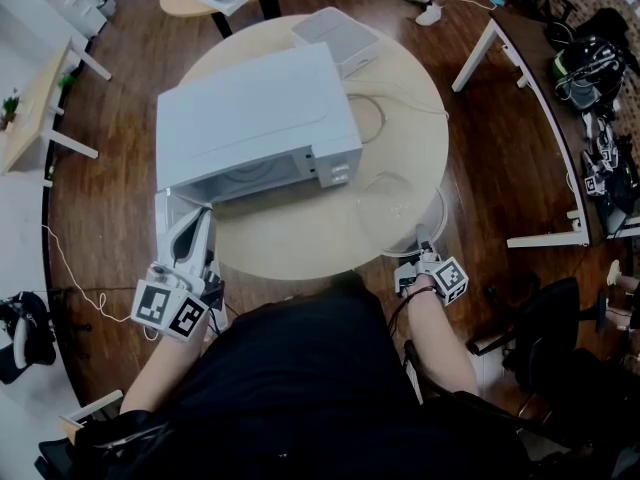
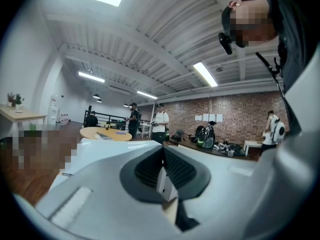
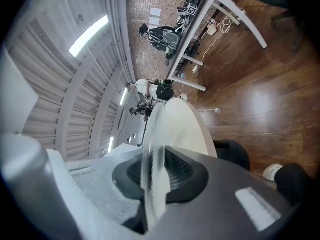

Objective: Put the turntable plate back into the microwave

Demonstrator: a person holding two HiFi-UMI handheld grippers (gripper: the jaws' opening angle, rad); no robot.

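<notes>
Plate (image 1: pixel 395 208): clear glass, lying flat on the round table (image 1: pixel 290 248), just off the microwave's (image 1: pixel 250 118) front right corner and outside its cavity. The right gripper (image 1: pixel 420 238) grips the plate's rim on the side farthest from the microwave. In the right gripper view the glass edge (image 3: pixel 152 154) is pinched between narrow jaws. The microwave's door (image 1: pixel 165 208) hangs open at its front left corner. The left gripper (image 1: pixel 198 223) sits at that door, and in the left gripper view its jaws (image 2: pixel 164 173) are nearly together on a thin white edge, apparently the door's. A white box (image 1: pixel 335 36) stands behind the microwave.
</notes>
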